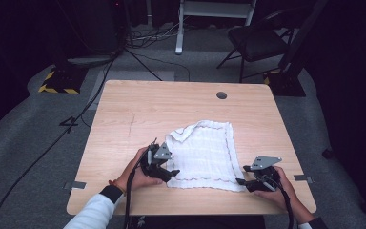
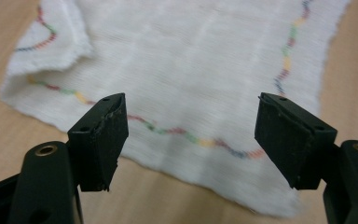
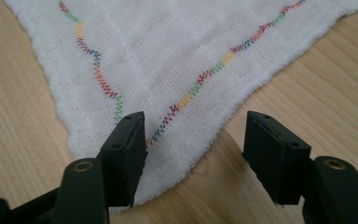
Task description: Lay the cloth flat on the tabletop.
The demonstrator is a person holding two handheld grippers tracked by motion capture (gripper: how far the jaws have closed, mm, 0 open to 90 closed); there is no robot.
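- Where the white cloth [image 1: 202, 155] lies on the near half of the wooden table [image 1: 124, 119], its far-left corner is folded over, hiding part of the coloured zigzag stitching.
- The left claw [image 1: 167, 172] sits at the cloth's near-left corner, jaws spread wide, gripping nothing; the left hand [image 1: 136, 174] wraps it.
- The right claw [image 1: 242, 182] sits at the near-right corner, jaws released, the corner lying between them.
- The right hand [image 1: 279, 188] is half hidden behind its gripper.
- The sleeve [image 1: 93, 212] is cut off at the frame's bottom edge.
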